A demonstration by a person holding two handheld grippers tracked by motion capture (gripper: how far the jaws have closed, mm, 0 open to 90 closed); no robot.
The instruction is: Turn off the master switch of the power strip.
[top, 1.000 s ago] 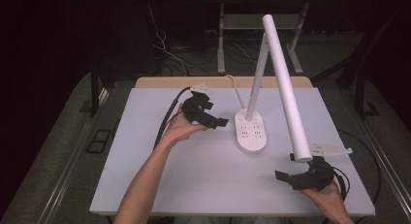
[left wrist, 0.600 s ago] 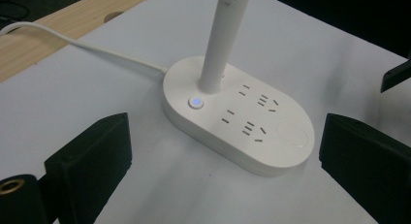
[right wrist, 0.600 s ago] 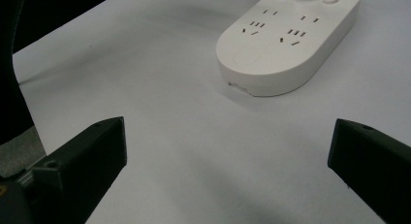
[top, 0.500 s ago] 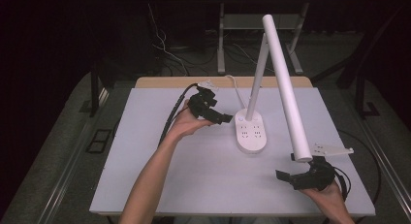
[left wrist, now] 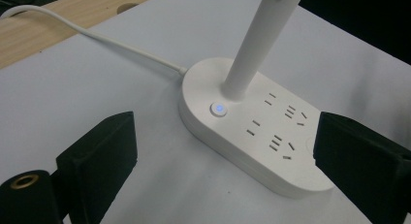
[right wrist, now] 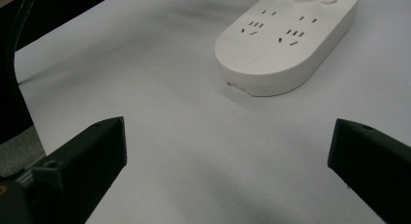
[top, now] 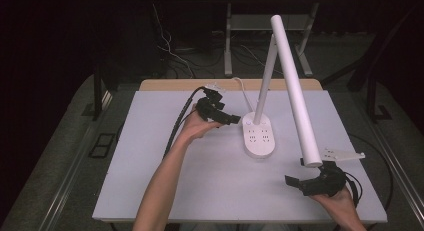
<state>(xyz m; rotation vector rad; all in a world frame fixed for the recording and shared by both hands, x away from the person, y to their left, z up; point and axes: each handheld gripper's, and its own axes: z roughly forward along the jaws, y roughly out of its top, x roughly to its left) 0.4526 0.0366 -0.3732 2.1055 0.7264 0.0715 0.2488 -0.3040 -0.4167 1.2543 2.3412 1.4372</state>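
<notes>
Since the frame a second ago, the left gripper [top: 235, 119] has shifted toward the lamp base [top: 259, 136] and now sits just beside its far end; the right gripper [top: 295, 175] has stayed put near the front right corner of the tabletop [top: 150, 171].

Nearest the front edge: right gripper, held in the person's right hand [top: 340, 200], jaws wide apart with nothing between them. In the right gripper view the two black jaws frame bare tabletop, with the lamp base farther off, well apart from the jaw tips. A grey three-cornered plate [top: 342, 154] sticks out from the top of this gripper toward the right edge.

Mid-table: lamp base, a white oval block with two rows of socket slots [left wrist: 283, 124] on top. It lies slightly right of the tabletop's centre, long axis running front to back. The white lamp head [top: 296, 91], a long tube, slopes down from high above the far edge to a free end just over the right gripper; whether it touches the gripper I cannot tell.

Farther back: left gripper, held in the person's left hand [top: 196, 127], jaws apart, empty. In the left gripper view the jaws straddle the base's far end without touching it. A round button [left wrist: 218, 109] glows blue at the foot of the white upright post [left wrist: 254, 42].

Far edge: white power cord [left wrist: 92, 37] runs from the base's end toward the wooden strip [top: 175, 84] along the far edge.
</notes>
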